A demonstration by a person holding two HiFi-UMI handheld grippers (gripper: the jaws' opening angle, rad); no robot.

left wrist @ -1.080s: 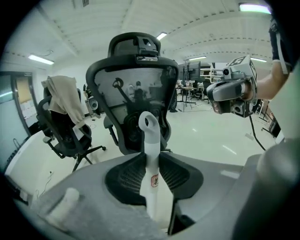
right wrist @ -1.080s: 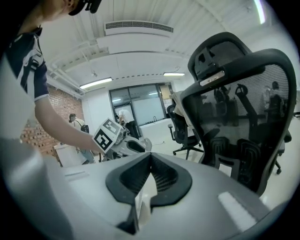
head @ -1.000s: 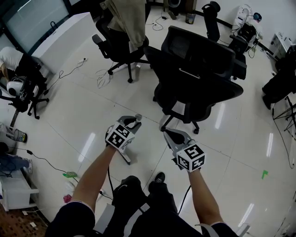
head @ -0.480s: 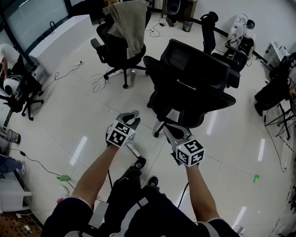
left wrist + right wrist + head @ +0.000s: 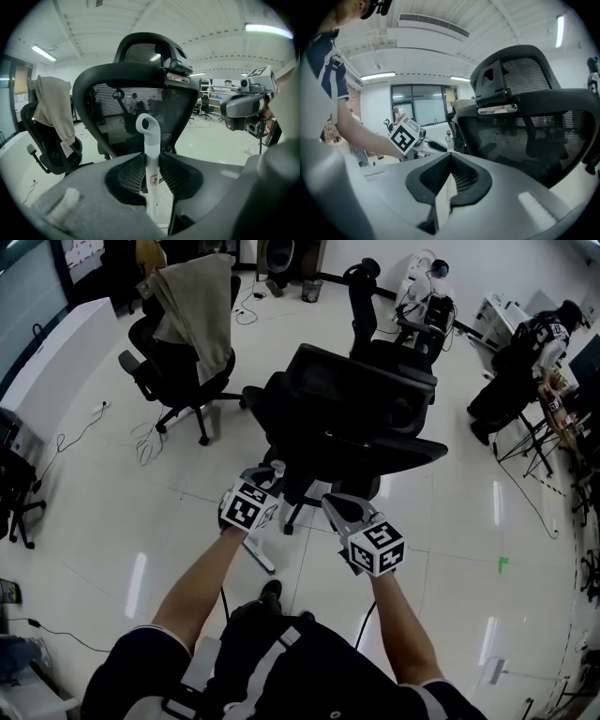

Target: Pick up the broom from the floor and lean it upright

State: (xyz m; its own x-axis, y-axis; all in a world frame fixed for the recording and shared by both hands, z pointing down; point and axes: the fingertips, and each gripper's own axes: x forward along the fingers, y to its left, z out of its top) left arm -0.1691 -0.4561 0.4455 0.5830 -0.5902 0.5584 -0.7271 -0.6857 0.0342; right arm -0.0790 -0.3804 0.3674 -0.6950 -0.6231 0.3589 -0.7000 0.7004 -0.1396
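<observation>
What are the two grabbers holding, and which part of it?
The left gripper is clamped on the broom handle, near its top end with the loop. The right gripper is shut and holds nothing.

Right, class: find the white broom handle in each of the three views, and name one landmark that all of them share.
Head view: broom handle left of centre, slanting from the left gripper down towards the floor.
Left gripper view: centre, upright between the fingers, looped end on top.
Right gripper view: only a small white tip, probably its end, just left of centre.
Shared landmark: the black mesh chair.
</observation>
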